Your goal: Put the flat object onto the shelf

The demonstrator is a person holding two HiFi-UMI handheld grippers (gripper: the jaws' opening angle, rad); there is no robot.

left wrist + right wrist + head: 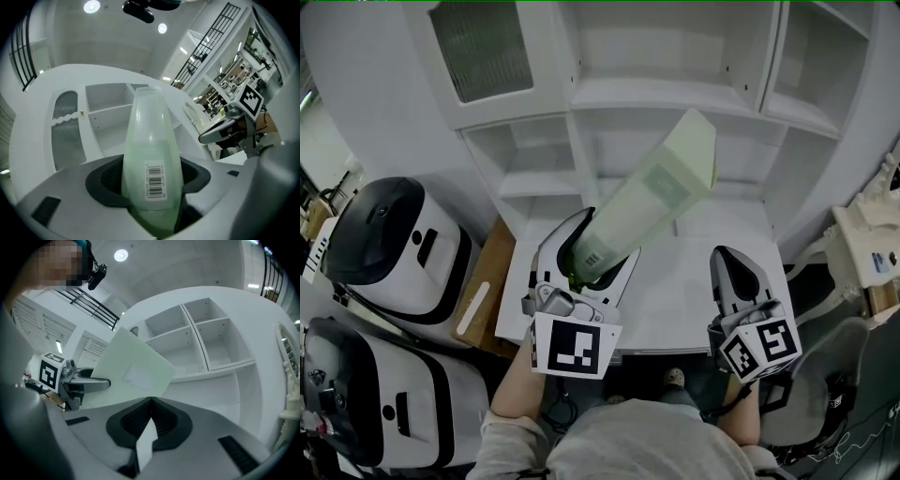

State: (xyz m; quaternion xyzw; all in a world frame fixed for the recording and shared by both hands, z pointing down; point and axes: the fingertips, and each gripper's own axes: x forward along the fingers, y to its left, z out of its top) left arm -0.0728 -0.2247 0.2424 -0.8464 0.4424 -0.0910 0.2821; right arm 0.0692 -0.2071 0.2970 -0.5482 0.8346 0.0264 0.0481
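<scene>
The pouch (pixel 652 202) is pale green with a white barcode label (pixel 154 180), against a white shelf (pixel 675 94). Lower centre, a marker cube (pixel 572 347) shows black squares on white; the appliances (pixel 394 248) at left are white and black.

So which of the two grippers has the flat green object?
The left gripper: its fingers clamp the pale green flat object at its lower end, while the right gripper sits apart from it.

Dim, even light from round ceiling lamps (pixel 92 6); gripper views bulge, dark-cornered.
</scene>
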